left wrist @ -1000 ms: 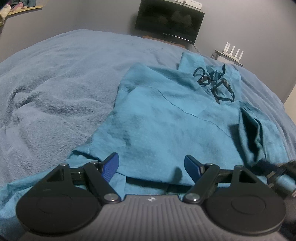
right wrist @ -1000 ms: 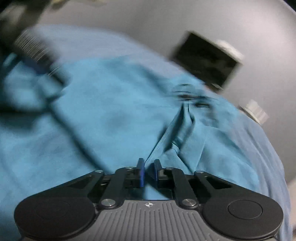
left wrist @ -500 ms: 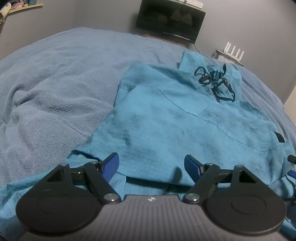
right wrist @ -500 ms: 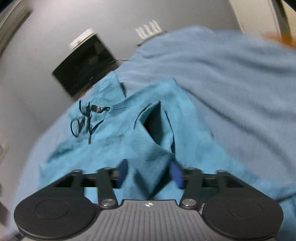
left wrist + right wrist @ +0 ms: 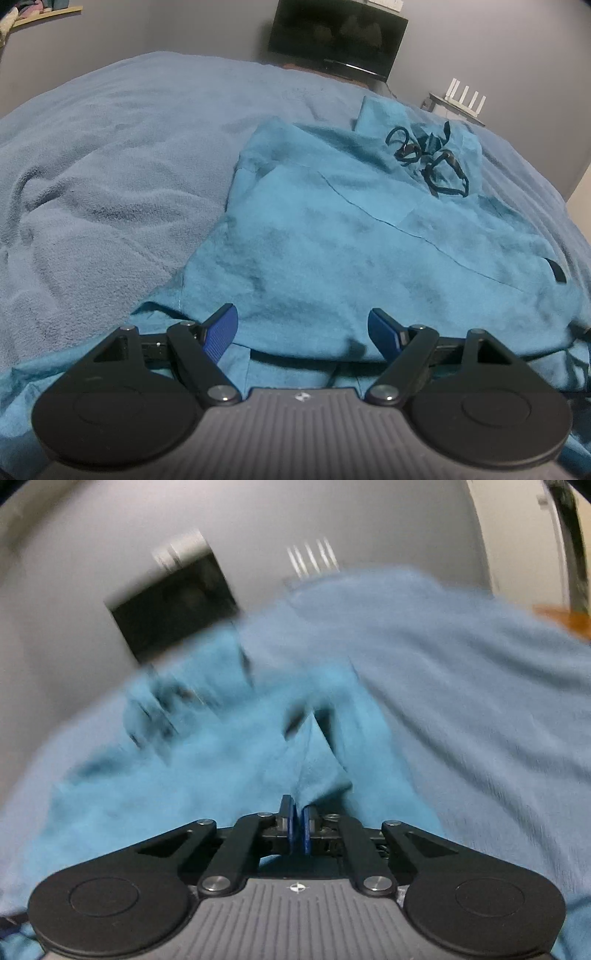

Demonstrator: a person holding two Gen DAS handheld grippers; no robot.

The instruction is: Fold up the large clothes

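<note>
A large teal hoodie (image 5: 351,258) lies spread on the bed, its dark drawstrings (image 5: 428,162) coiled near the neck at the far end. My left gripper (image 5: 303,328) hovers open over the near hem, and the cloth lies under its blue pads, not pinched. In the blurred right wrist view the hoodie (image 5: 184,768) fills the lower left. My right gripper (image 5: 298,821) is shut on a raised fold of teal cloth at the garment's right side. The fold stands up from between the pads.
A blue-grey fleece blanket (image 5: 110,166) covers the bed all around the hoodie (image 5: 461,701). A dark TV (image 5: 336,40) and a white router (image 5: 465,99) stand against the far wall. An orange object (image 5: 561,618) shows at the right edge.
My right gripper let go, rolled and swung to the hoodie's right side, opened, then shut on a fold there. The turned-over piece at the right now lies flat. The left gripper stayed still.
</note>
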